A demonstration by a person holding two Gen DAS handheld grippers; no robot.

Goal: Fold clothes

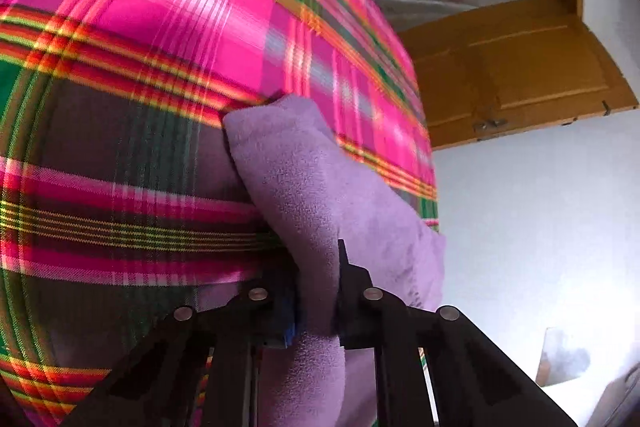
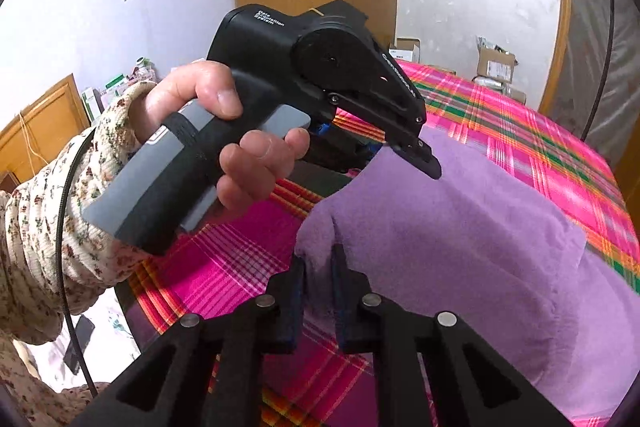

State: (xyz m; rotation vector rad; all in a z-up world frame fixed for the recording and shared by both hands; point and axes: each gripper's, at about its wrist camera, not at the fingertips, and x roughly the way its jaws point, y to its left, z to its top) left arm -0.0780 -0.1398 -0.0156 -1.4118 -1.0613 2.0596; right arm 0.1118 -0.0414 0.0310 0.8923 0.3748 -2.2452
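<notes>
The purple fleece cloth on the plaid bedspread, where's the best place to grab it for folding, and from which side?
Grip the purple fleece cloth by its corners along one edge, coming in from above at a downward slant. It is soft and limp, so pinched corners hold best. The left gripper and right gripper are already shut on it that way.

Two wrist views, close over the bed

Each looks down along its fingers; both share the purple cloth (image 1: 320, 187) and plaid bedcover (image 2: 520, 131).
</notes>
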